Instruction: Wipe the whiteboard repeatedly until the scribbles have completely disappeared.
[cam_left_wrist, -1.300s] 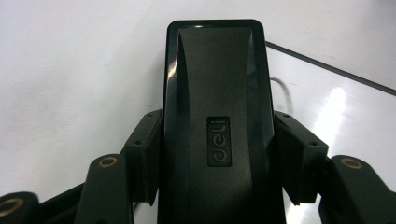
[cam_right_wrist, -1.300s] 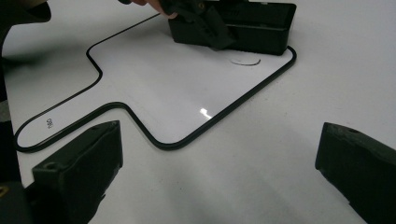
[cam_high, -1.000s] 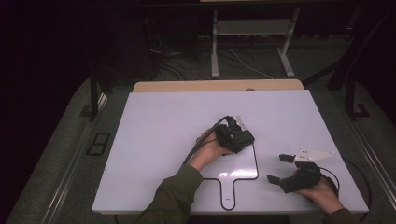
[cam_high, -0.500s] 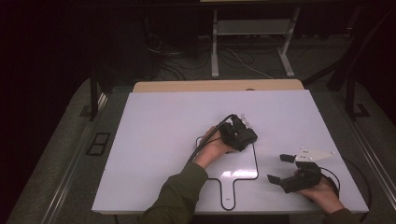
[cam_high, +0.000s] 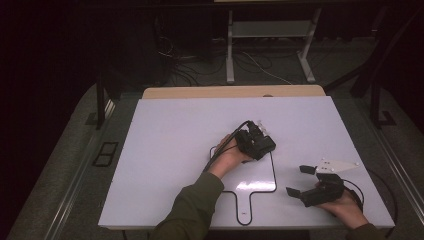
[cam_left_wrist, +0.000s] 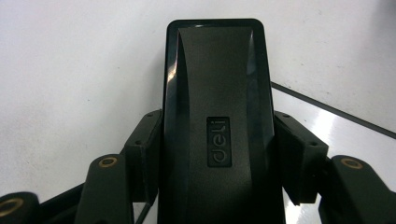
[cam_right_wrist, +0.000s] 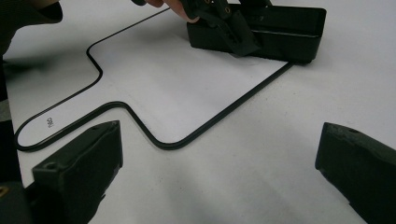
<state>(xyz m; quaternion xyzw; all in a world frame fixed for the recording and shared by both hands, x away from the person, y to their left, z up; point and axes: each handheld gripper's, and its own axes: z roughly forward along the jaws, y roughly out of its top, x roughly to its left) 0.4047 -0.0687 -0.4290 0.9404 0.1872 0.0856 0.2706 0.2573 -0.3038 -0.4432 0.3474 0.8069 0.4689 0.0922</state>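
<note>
White table (cam_high: 165, 150) with a black paddle-shaped outline (cam_high: 274, 172), wooden edge at the far side, dark floor with cables (cam_high: 200, 65) and a grey stand (cam_high: 270, 30) behind. Left gripper (cam_high: 257, 139) clamped on a black stapler (cam_left_wrist: 217, 116) at the outline's far corner. Right gripper (cam_high: 302, 182) near the table's front right, jaws spread, holding nothing
</note>
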